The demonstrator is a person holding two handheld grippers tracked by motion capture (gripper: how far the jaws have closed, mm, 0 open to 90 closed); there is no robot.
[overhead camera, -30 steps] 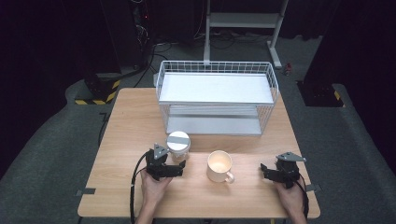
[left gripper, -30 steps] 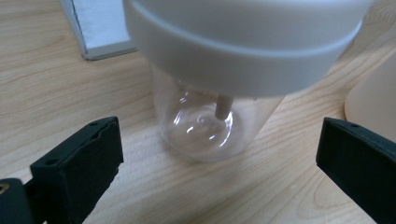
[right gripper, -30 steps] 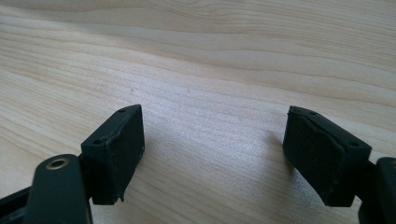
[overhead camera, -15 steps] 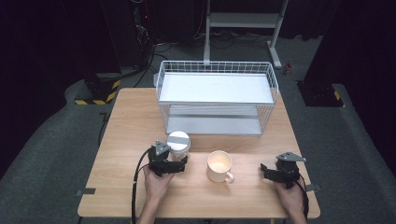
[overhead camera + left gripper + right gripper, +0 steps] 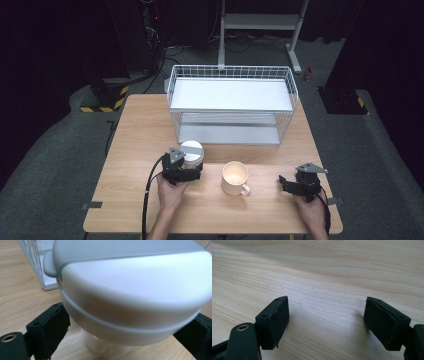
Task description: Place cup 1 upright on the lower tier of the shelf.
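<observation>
A white round container [image 5: 192,151] with a grey lid stands on the wooden table [image 5: 140,130], just in front of the wire shelf rack. My left gripper [image 5: 192,168] reaches around it from the near side. In the left gripper view the container [image 5: 130,295] looms close between the black jaws of my left gripper [image 5: 130,323]; the jaws have just been closing and the pads [image 5: 53,327] touch its lower wall. A cream mug [image 5: 235,177] stands to the container's right. My right gripper [image 5: 285,182] rests low at the table's near right, open [image 5: 325,322] over bare wood.
A white wire shelf rack [image 5: 232,105] with two shelves stands at the back of the table; its corner [image 5: 32,262] shows behind the container. A black cable trails from the left gripper off the table's near edge. Dark floor surrounds the table.
My left gripper has slid forward a little, so its jaws now sit around the container. The right gripper and the mug have stayed put.
</observation>
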